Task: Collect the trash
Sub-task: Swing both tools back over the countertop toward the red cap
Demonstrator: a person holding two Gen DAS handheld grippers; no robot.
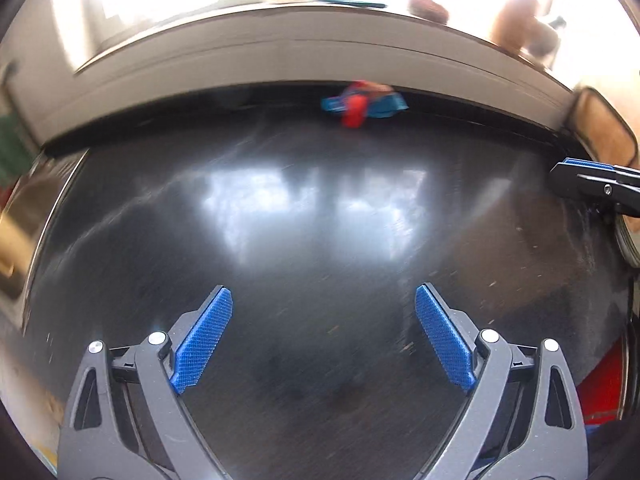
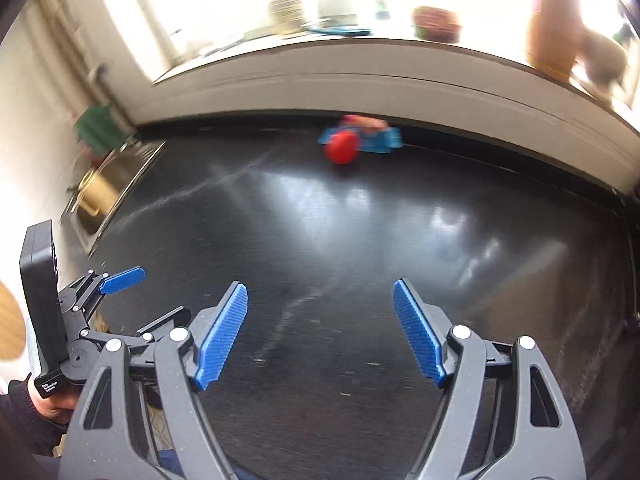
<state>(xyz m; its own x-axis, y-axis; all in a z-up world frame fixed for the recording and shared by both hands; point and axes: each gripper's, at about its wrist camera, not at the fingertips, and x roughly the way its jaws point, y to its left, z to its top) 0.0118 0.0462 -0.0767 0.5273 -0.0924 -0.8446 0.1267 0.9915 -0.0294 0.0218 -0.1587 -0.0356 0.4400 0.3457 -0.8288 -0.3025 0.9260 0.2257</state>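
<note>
A blurred piece of trash, blue packaging (image 1: pixel 384 106) (image 2: pixel 380 140) with a round red part (image 1: pixel 354 112) (image 2: pixel 341 150), lies at the far edge of the glossy black countertop (image 1: pixel 320 240) (image 2: pixel 320 240), against the pale wall. My left gripper (image 1: pixel 324 292) hovers over the near part of the counter, open, with nothing between its blue pads. My right gripper (image 2: pixel 320 284) is open and empty too, well short of the trash. The left gripper's finger (image 2: pixel 122 278) shows at the left of the right wrist view. The right gripper's finger (image 1: pixel 588 168) shows at the right edge of the left wrist view.
A steel sink (image 2: pixel 100 192) sits at the counter's left end, with a green object (image 2: pixel 96 124) behind it. The bright window sill (image 2: pixel 360 46) carries pots (image 2: pixel 436 22) and a brown vase (image 2: pixel 552 24). Something red (image 1: pixel 600 392) lies beyond the counter's right edge.
</note>
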